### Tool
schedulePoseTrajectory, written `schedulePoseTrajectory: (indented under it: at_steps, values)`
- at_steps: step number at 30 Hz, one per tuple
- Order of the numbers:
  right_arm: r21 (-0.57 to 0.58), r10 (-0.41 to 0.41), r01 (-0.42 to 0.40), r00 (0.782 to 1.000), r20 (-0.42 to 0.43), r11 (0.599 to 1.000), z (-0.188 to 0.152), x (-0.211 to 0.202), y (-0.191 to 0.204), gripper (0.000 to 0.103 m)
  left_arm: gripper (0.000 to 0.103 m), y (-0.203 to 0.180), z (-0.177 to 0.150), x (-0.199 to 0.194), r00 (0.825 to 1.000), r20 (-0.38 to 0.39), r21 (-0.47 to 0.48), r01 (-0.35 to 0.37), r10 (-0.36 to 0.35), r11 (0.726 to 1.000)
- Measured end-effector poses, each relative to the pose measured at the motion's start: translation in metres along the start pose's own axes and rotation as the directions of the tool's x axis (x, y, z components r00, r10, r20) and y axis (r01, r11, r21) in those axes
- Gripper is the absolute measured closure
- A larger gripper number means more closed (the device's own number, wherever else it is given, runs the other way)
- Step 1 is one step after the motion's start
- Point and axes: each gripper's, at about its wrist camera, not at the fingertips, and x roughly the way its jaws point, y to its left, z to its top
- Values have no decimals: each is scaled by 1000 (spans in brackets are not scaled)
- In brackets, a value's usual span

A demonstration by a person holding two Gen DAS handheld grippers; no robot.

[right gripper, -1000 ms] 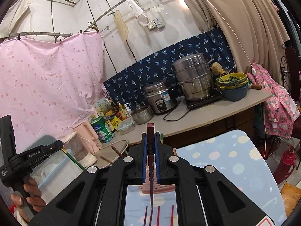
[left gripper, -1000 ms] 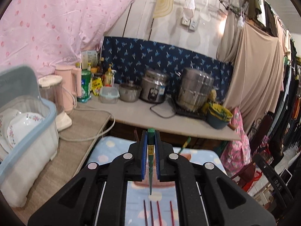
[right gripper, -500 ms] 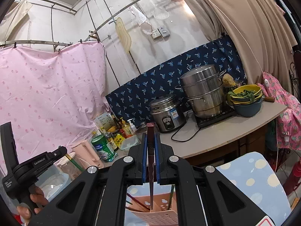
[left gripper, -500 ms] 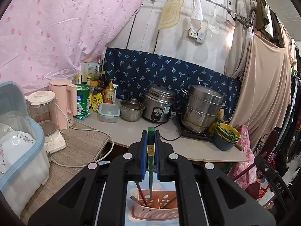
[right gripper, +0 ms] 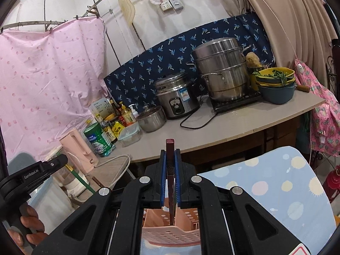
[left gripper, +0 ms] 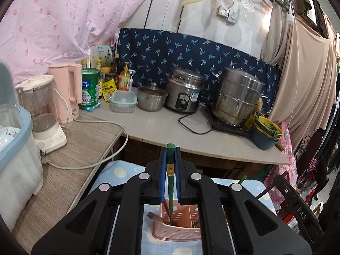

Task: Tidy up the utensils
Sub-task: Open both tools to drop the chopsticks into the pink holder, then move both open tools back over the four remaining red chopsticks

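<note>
My left gripper is shut on a green chopstick that points down, its tip inside a pink perforated utensil holder. The holder stands on the blue dotted cloth and holds several other chopsticks. My right gripper is shut on a dark red chopstick, whose tip reaches just inside the same pink holder. In the right wrist view the left gripper shows at the left edge in a person's hand, with the green chopstick slanting down from it.
A counter behind the table carries a rice cooker, a steamer pot, a small pot and bowls. To the left stand a blender, a pink kettle and a blue dish bin. A power cord trails along the side shelf.
Both grippers moved forward and down, away from the chopsticks lying on the cloth. The pink holder now sits right under them, and both held chopsticks' tips have reached into it.
</note>
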Motion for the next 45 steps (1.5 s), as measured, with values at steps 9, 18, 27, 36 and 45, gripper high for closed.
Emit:
schedulePoseTrajectory:
  at_steps: [9,18,27,36,45]
  values:
    - [-12,-22,22,1000,-22,1000,-12,5,0,90,89,5,-13,5,1000,-9,-1,-11,11,1000]
    - [-31,-24,23,1000,-9,999,-18,-12,3,78,63,7,-20,-12,999,17,24,-42,42,999]
    - [-60,-4,2,1000,-24,998,-35,-42,9,77,63,7,-43,-38,998,1,66,-60,61,996]
    - [-116,-18,11,998,-56,993,-72,-82,15,77,63,6,-85,-63,993,-57,136,-98,107,986]
    - [-163,-57,38,992,-113,986,-121,-120,14,77,63,11,-139,-81,979,-147,163,-116,140,980]
